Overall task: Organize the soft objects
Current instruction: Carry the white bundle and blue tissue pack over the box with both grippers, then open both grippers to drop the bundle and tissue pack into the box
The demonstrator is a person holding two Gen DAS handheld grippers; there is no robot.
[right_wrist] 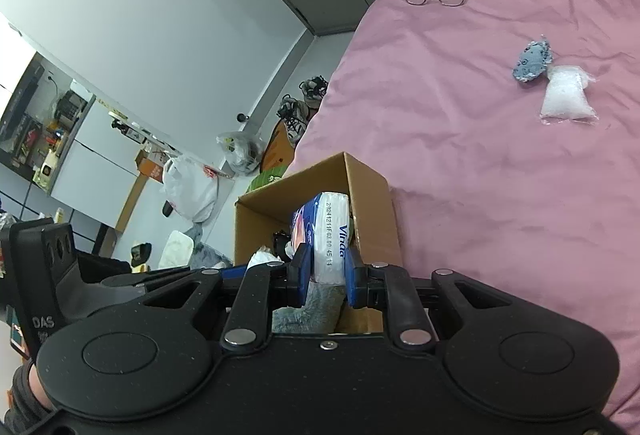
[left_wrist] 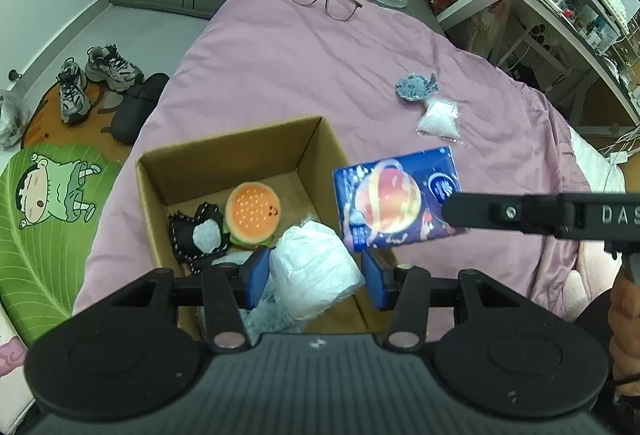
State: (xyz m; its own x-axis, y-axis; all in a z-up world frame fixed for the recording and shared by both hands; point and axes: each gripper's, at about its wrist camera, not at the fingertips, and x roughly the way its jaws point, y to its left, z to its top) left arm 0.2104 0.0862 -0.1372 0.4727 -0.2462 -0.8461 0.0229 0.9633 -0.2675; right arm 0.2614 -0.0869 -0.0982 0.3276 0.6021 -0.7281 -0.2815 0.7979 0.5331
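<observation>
Right gripper (right_wrist: 325, 267) clamps one tissue pack (right_wrist: 330, 235), one box (left_wrist: 236, 159)

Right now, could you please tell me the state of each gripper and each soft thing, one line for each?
left gripper: fingers around the white crinkled plastic bag, over the box.
right gripper: shut on the blue tissue pack, held in the air.
brown cardboard box: open, on the pink bedcover.
orange burger plush: inside the box.
blue knitted toy: lying on the bedcover.
clear bag of white filling: on the bedcover, beside the toy.
</observation>
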